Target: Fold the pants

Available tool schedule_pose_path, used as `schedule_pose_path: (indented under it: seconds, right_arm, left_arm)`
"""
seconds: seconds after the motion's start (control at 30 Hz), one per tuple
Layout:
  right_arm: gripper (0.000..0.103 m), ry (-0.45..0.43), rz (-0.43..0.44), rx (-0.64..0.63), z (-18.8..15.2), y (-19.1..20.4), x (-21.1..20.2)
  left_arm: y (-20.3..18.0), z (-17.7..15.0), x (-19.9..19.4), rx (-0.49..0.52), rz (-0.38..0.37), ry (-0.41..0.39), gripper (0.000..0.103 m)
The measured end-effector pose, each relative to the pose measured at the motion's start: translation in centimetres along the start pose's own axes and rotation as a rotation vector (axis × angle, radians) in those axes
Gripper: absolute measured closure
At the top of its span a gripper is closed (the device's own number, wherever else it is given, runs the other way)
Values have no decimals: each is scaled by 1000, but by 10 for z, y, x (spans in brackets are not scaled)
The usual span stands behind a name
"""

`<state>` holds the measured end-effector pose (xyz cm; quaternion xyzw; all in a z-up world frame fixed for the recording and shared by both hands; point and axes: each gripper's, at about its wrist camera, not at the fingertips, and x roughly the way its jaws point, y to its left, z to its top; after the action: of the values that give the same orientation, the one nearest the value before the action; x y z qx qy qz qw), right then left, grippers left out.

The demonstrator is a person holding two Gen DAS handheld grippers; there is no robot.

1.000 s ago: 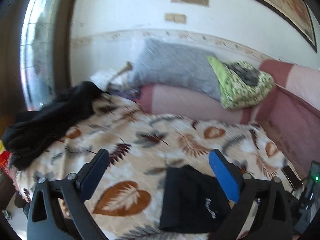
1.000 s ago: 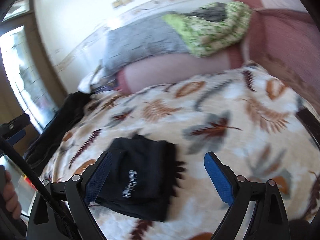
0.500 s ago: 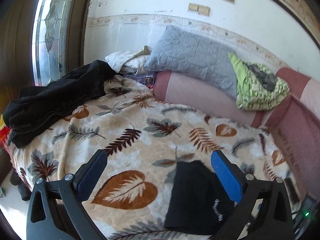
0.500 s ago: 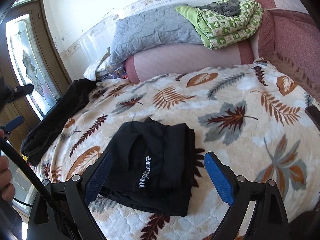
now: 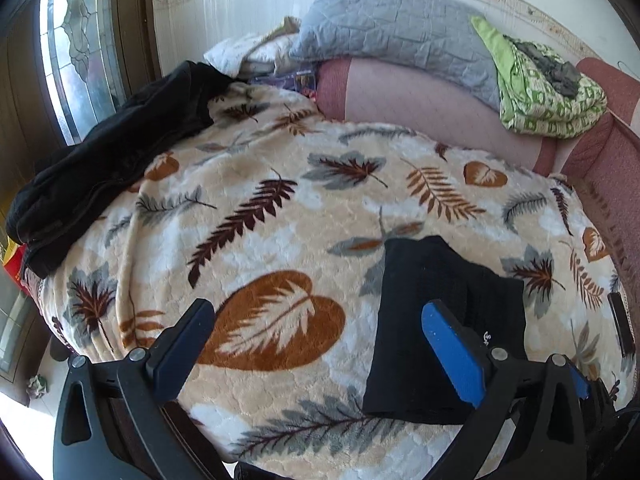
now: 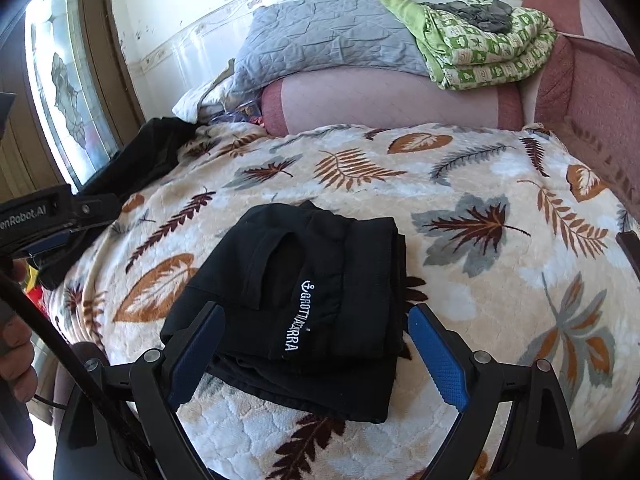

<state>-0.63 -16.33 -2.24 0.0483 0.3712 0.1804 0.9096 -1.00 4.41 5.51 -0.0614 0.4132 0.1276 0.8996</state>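
On the bed: black pants lie folded on the leaf blanket
Left gripper: jaws apart, empty
Right gripper: jaws apart, above pants
Your step: keep clear; press edges flat only if layers spring

**Readable text in view**

White embroidered lettering runs along the folded black pants; it ends in "ARRA" after an anchor-like emblem, and the middle letters are too distorted to read surely. The left tool, seen from the right wrist, bears "enRobot.AI", its start cut off.
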Motion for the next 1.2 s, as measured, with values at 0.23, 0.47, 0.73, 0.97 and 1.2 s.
schedule_pose_path:
  seconds: [0.23, 0.47, 0.73, 0.97, 1.2]
  right_arm:
    - [7, 36, 2, 28, -3, -6, 9]
    - [7, 44, 4, 10, -4, -3, 10]
    - [7, 58, 3, 6, -8, -2, 13]
    - [7, 62, -2, 11, -9, -3, 13]
    - [7, 67, -20, 21, -11, -5, 14]
  left_arm:
    - [-5, -4, 9, 35, 44, 27, 0]
    - [-9, -8, 13, 57, 48, 48, 0]
    - [-12, -12, 16, 71, 46, 68, 0]
    - [-16, -18, 21, 88, 35, 95, 0]
    - [-19, -28, 33, 99, 25, 152, 0]
